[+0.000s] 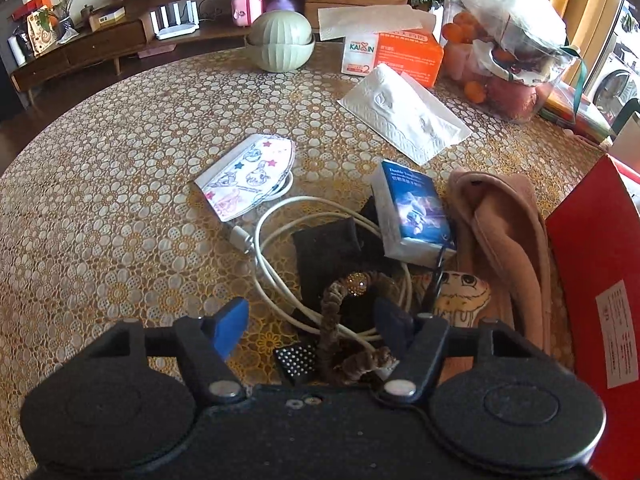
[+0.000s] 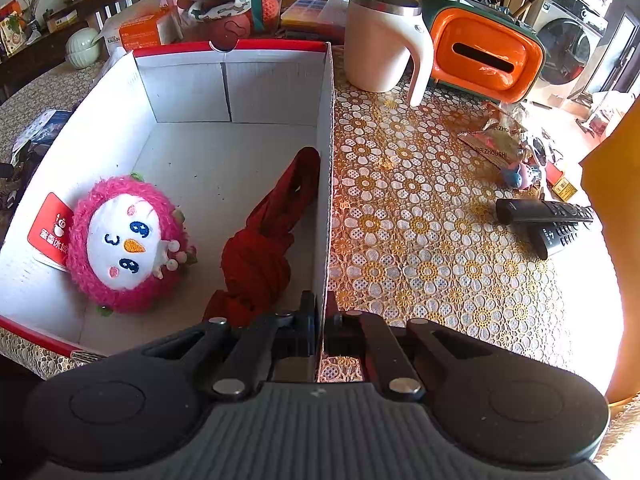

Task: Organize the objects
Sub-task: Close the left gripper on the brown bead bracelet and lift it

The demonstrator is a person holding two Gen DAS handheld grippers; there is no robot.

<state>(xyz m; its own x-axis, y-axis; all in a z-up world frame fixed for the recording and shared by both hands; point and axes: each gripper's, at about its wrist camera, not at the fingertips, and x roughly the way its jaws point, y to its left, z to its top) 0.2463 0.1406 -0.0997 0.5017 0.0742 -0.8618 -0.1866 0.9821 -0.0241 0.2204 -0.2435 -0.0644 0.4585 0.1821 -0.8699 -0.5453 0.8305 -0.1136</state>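
My left gripper (image 1: 312,320) is open over a pile on the table: a brown beaded hair tie (image 1: 340,320) lies between its fingers, on a black cloth (image 1: 328,248) and a white cable (image 1: 272,268). A blue tissue pack (image 1: 416,212), a printed face mask (image 1: 248,176) and a beige cloth (image 1: 500,240) lie around. My right gripper (image 2: 322,320) is shut on the right wall of the red-and-white box (image 2: 326,160). Inside the box lie a pink plush toy (image 2: 124,244) and a red cloth (image 2: 264,248). The box's red side also shows in the left wrist view (image 1: 592,260).
Left wrist view: paper towel (image 1: 404,116), orange tissue box (image 1: 400,56), green bowls (image 1: 280,44), bag of fruit (image 1: 512,60). Right wrist view: white mug (image 2: 380,40), orange tissue holder (image 2: 484,56), two remotes (image 2: 548,220), snack wrapper (image 2: 492,140).
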